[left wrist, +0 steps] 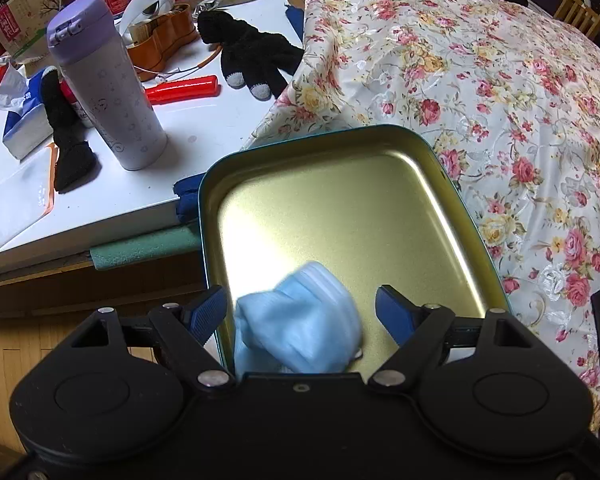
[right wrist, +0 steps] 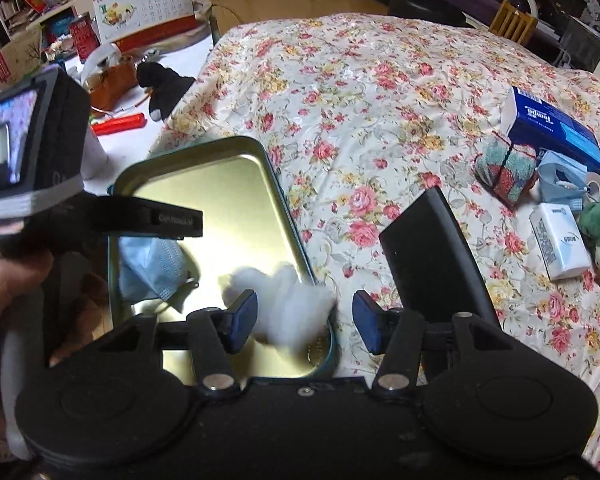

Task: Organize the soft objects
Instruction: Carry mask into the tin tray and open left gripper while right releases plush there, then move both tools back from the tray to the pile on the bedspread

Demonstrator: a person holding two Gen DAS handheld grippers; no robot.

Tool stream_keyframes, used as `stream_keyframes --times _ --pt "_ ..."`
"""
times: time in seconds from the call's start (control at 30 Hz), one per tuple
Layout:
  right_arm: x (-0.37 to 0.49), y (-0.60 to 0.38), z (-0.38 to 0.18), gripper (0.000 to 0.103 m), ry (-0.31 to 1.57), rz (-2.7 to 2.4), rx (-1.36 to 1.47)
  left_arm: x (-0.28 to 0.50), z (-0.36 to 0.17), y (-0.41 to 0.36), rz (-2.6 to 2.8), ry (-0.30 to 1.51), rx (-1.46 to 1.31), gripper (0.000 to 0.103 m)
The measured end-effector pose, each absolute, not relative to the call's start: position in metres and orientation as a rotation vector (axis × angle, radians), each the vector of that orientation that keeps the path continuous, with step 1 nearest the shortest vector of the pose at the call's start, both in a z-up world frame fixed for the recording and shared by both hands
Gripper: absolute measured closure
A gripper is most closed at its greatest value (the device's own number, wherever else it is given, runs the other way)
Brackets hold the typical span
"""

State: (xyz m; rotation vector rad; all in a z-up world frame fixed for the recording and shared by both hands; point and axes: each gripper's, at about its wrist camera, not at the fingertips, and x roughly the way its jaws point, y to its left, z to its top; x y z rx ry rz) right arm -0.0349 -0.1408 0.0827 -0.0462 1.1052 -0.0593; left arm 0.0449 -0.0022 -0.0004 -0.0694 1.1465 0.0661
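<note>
Both your tools are apart now, left tool point(left wrist: 300, 312) over the mask point(left wrist: 300, 320) and right tool point(right wrist: 305, 316) over the cotton point(right wrist: 296, 300), both dropping into the tin point(right wrist: 284, 208), so next you'd grab the rolled towel point(right wrist: 504, 172) off the bed point(right wrist: 380, 100).

The left gripper point(left wrist: 300, 312) is a matte black body with two round housings at its base, angled black linkage arms fixed by silver screw heads, and ribbed dark-blue pads on its fingers point(left wrist: 208, 312). The right gripper point(right wrist: 304, 320) is built alike: black shell, silver pivots, a small screw at its centre edge, blue fingers point(right wrist: 242, 314). Seen from the right wrist, a hand point(right wrist: 8, 296) grips a pale grey handle under a black camera with a lit screen and a black bar bearing small lettering.
</note>
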Motion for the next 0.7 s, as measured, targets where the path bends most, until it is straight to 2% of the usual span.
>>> stream_keyframes --times 0.7 --pt "-0.043 -0.141 0.0825 0.052 1.126 -0.086 -0.041 0.0443 -0.0019 -0.0034 0.07 1.155 -0.066 0.022"
